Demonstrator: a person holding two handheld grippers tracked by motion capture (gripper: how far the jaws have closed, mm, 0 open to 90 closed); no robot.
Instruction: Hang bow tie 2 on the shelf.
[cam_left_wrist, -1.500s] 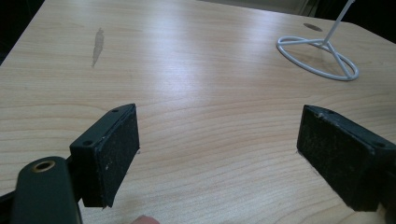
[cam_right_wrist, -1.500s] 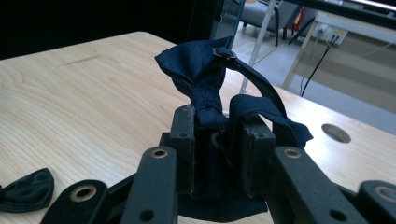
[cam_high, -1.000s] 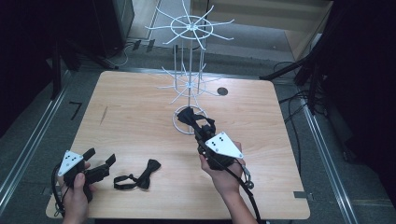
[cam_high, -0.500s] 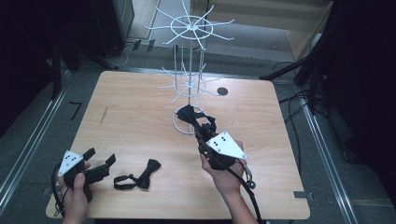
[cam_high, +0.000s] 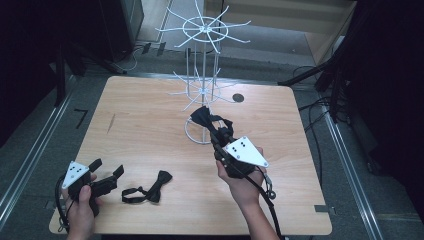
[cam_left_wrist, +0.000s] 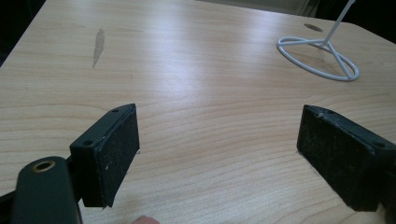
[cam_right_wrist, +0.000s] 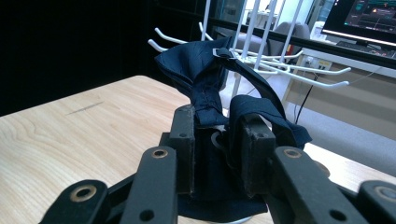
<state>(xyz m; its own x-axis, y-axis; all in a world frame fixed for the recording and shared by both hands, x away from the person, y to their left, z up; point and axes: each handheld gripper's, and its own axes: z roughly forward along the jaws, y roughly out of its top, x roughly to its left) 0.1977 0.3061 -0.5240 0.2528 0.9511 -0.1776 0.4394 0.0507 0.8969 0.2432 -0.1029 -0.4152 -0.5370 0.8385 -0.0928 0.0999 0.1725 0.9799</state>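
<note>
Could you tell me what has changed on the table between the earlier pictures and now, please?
Nothing has visibly changed. The right hand-held gripper remains shut on the dark navy fabric bow tie near the white wire display rack. The left hand-held gripper stays open at the near left of the light wooden table, and the second black bow tie lies where it was.

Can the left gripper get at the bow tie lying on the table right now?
Probably yes: the left gripper is open, and the bow tie lies just beside it on bare table, nothing between.
</note>
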